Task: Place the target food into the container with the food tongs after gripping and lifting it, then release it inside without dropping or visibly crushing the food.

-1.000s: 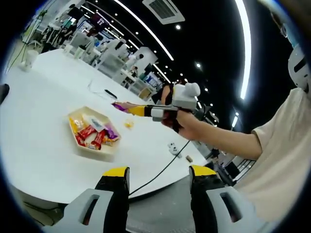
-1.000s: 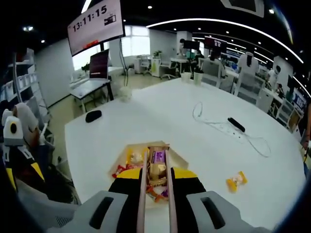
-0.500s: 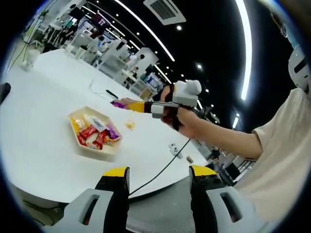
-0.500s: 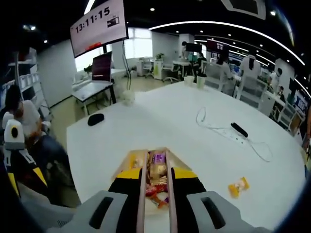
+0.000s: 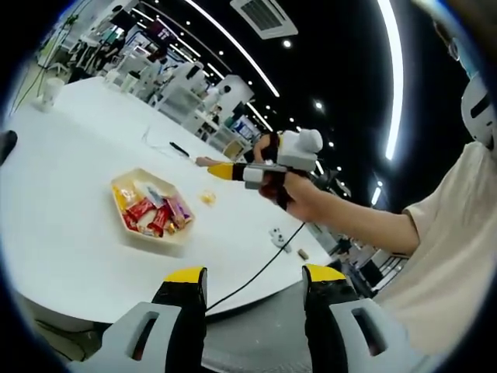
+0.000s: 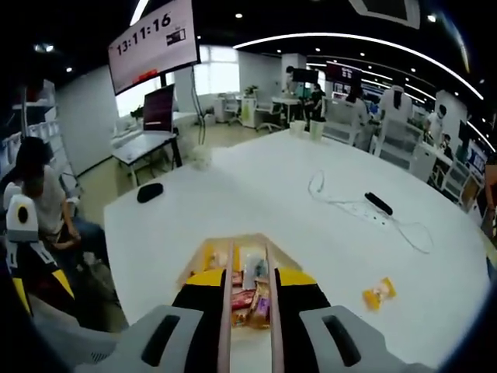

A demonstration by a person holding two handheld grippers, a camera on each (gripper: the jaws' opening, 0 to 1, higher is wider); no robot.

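Your left gripper (image 5: 247, 289) sits low at the near table edge, its yellow-tipped jaws spread wide with nothing between them, well back from the work. Out on the white table (image 5: 62, 233) stands the cream hexagonal tray (image 5: 133, 230), loaded with wrapped snacks: red packets (image 5: 143, 214), a purple one (image 5: 178, 208), a pale one at the far side. Your right gripper (image 5: 208, 165) shows in the left gripper view held above the table beyond the tray, in your right hand (image 5: 291, 194), its jaws squeezing the food tongs (image 6: 249, 307). In the right gripper view the two tong blades run forward side by side with a narrow gap and nothing held in that gap; through it you look down on the tray (image 6: 203, 252) and its packets, so the tong tips hang directly over the container. One orange-yellow wrapped candy (image 6: 378, 292) lies loose on the table, apart from the tray, off to the right in the right gripper view. A white cable (image 6: 353, 207) and a dark remote-like bar (image 6: 378, 203) lie farther out; a black mouse (image 6: 149, 192) sits near the far left edge
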